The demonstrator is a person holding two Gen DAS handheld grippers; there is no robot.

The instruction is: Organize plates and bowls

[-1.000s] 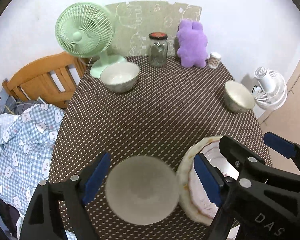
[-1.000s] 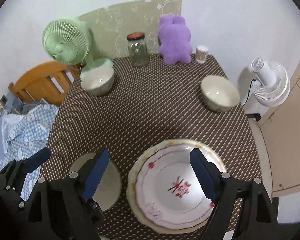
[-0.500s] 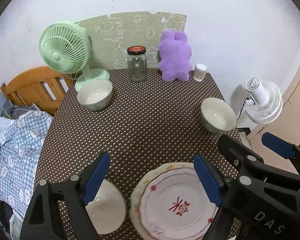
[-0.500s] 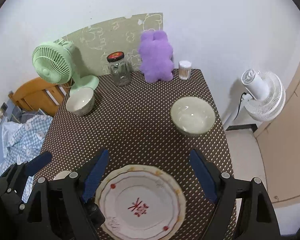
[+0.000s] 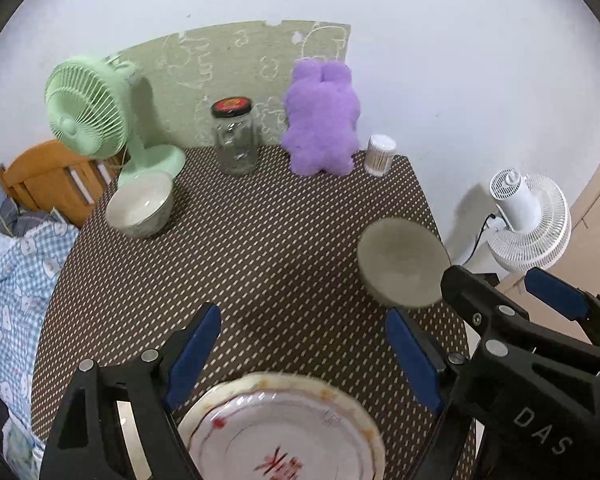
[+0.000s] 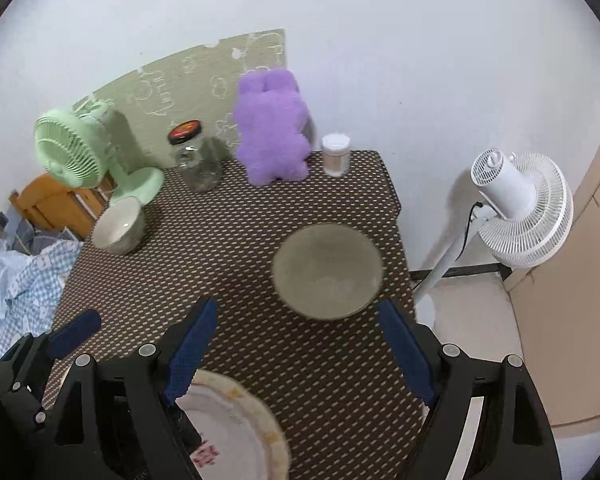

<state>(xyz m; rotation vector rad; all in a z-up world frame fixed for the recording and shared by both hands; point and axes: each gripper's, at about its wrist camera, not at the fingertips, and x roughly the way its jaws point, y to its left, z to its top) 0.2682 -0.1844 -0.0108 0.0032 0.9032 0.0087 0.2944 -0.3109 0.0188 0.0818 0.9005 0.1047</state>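
Both tongs, left tongs (image 5: 302,356) and right tongs (image 6: 296,344), gape wide and empty. The right frames the near bowl (image 6: 327,271) at centre; the plate (image 5: 280,428) lies low between the left's tips, the far bowl (image 5: 140,210) upper left on the desk (image 5: 260,248).

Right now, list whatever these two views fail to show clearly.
- Patterned plate: cut off by the bottom edge in the left wrist view, partly behind the right gripper in the right wrist view.
- Right-hand bowl: motion-blurred in both views, inside unreadable.
- Small lidded container: too small to read contents.
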